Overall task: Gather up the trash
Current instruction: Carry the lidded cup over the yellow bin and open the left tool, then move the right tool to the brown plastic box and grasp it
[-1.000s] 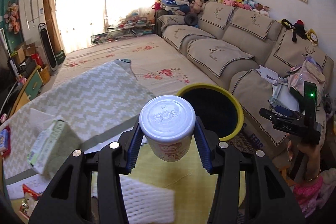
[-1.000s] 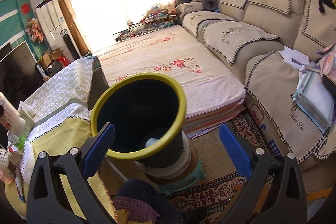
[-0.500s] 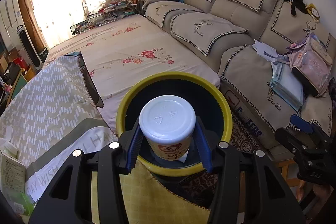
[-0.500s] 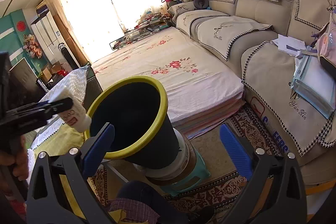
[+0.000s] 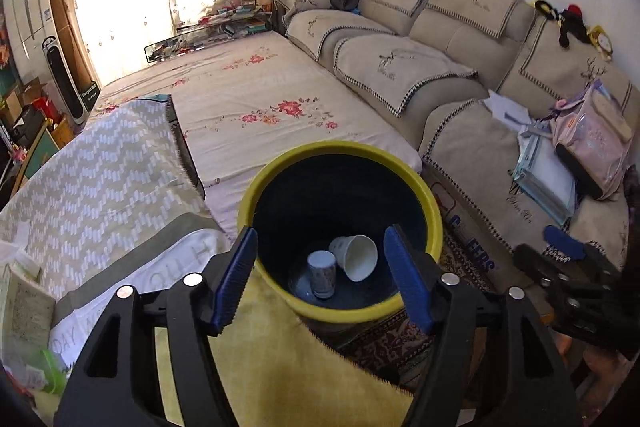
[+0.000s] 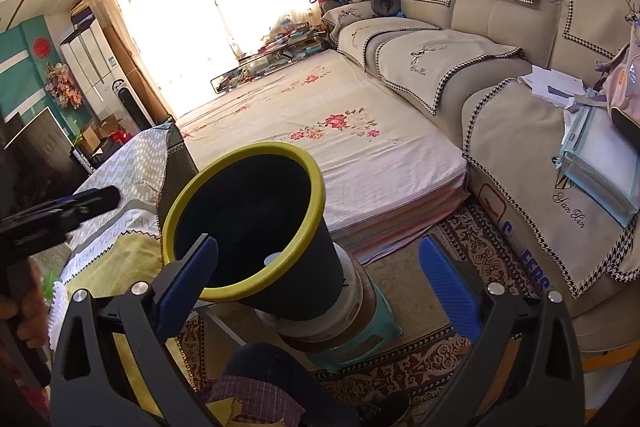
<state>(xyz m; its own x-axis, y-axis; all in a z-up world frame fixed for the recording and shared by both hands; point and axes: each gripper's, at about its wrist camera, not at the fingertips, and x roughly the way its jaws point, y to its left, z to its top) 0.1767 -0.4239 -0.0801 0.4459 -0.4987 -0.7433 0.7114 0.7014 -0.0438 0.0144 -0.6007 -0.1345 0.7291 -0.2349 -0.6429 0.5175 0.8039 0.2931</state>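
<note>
Below and just ahead of the left claw point(image 5: 320, 277), whose jaws have just been opening and now stand apart with nothing between them, the small lidded cup point(image 5: 321, 274) stands upright on the floor of the yellow-rimmed bin point(image 5: 436, 219), touching a white paper cup point(image 5: 355, 257) that lies tipped on its side. Both cups look light, thin-walled and easily crushed, so a gentle pinch across the middle of the wall would suit further pieces of this kind better than a grip on the lid or the rim. The right claw point(image 6: 320, 283) is likewise open and empty, the bin's near rim sitting just ahead of its left pad. Beside the bin, a yellow cloth point(image 5: 280, 359) lies directly beneath the left claw
</note>
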